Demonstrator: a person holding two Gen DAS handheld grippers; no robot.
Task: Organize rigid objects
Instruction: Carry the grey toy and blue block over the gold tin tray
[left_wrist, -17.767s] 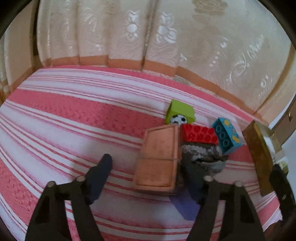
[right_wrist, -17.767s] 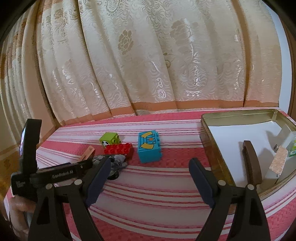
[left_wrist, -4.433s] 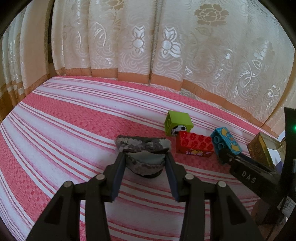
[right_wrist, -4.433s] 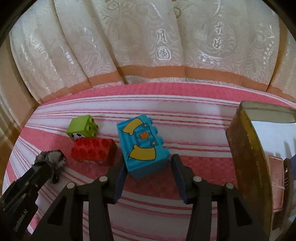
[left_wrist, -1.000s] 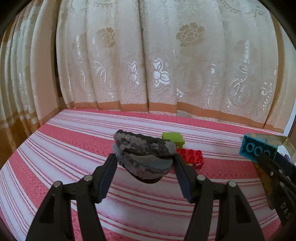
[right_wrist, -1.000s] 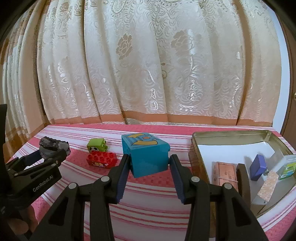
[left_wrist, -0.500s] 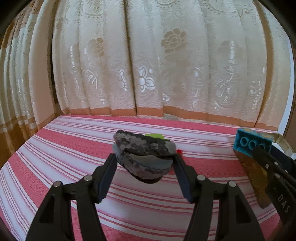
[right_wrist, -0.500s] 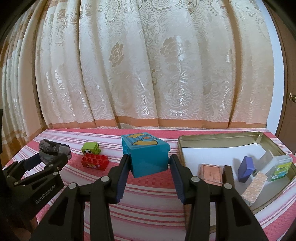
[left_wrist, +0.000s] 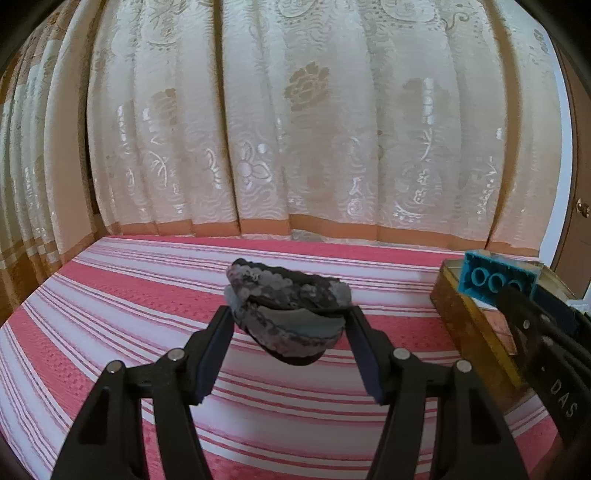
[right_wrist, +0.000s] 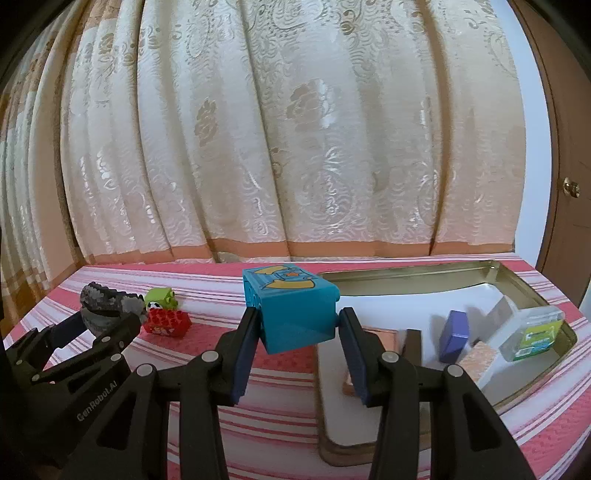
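Observation:
My left gripper is shut on a grey sequined oval piece and holds it above the striped cloth; it also shows in the right wrist view. My right gripper is shut on a blue toy brick, held in the air at the left rim of the gold metal tin. The blue brick also shows in the left wrist view. A green brick and a red brick lie on the cloth at the left.
The tin holds a copper-coloured flat box, a purple block, a clear box with a green label and a tan block. A curtain hangs behind the pink striped surface. A door stands at the right.
Both grippers have moved to the right with their loads. The blue brick now hangs at the tin's left rim, and the tin fills more of both views.

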